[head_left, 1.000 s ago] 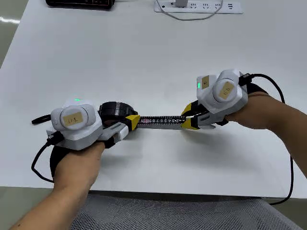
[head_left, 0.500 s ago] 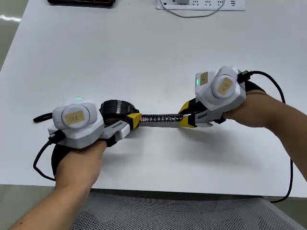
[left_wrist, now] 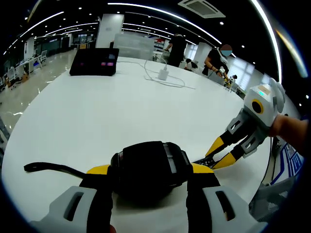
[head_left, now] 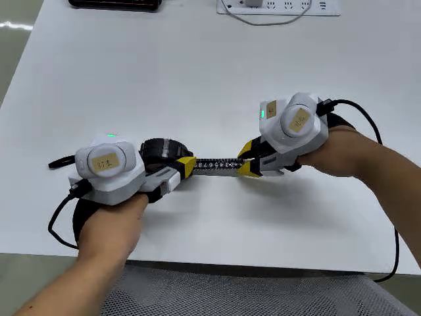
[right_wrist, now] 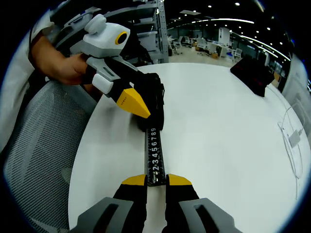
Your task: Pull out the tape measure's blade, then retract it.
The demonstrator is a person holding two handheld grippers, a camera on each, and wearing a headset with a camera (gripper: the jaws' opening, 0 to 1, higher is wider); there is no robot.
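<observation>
- Black-shelled tape measure (left_wrist: 148, 167) sat clamped between the left tongs (head_left: 181, 168), resting on the white desk (head_left: 197, 79). Its compact body looked rigid and fairly weighty, so a grip across the broad sides seemed sound.
- Steel blade (right_wrist: 154, 155) lay drawn out a short length from the body's mouth, flat over the desk, reaching straight to the right tongs (right_wrist: 155, 180).
- Right tongs were closed on the blade's end. Thin, springy and slick, it probably wanted a firm pinch near the tip, or it might whip back.
- Beyond both tongs lay a power strip (head_left: 279, 8) and a dark device (head_left: 115, 3).
</observation>
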